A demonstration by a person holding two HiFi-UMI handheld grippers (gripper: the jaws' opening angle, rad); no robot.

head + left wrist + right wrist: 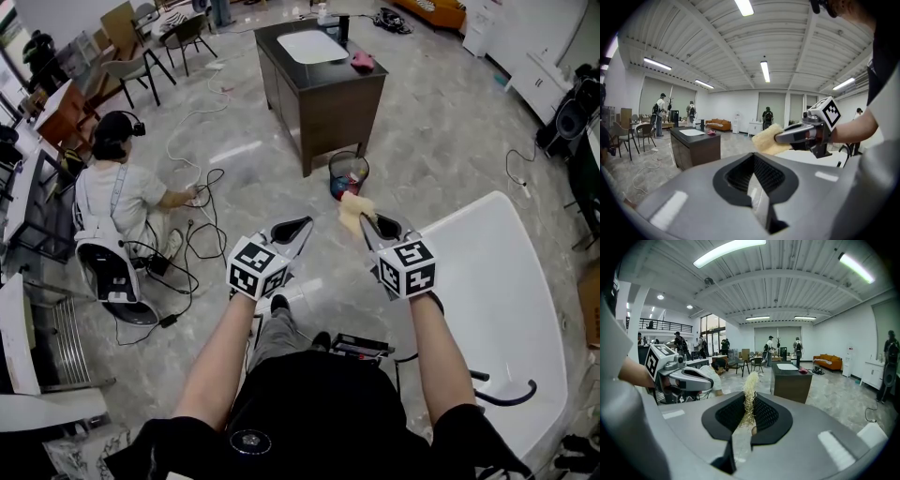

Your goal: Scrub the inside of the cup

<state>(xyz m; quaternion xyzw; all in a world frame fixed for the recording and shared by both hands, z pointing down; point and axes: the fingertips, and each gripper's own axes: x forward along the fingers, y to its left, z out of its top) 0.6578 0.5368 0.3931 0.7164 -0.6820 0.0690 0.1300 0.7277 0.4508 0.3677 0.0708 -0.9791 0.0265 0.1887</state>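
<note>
Operator's black-shirted torso (309,403) and bare forearms fill the near view. Both tools are held in the air and aimed at the dark cabinet (342,122).

- White curved table (511,281): near-right of the cabinet, beside the operator's right arm.
- Dark cabinet: stands alone on the grey floor with a white inset top.
- Seated person (117,192): well left of the cabinet, in a headset on a white chair. Black cables (202,230) are strewn on the floor between them and the cabinet.
- Bin (348,175): on the floor just beside the cabinet's near corner.
- Left gripper (292,228): on the operator's side of the cabinet. Jaws pressed together with nothing between them.
- Right gripper (368,223): alongside the left one, apart from it. Jaws pinching the sponge (353,211).
- Sponge: yellow and fibrous, sticking out past the tips toward the bin.
- Pink item (362,62): on the cabinet top, right edge.
- Small dark upright item (343,26): far end of the cabinet top, too small to tell whether it's the cup.
</note>
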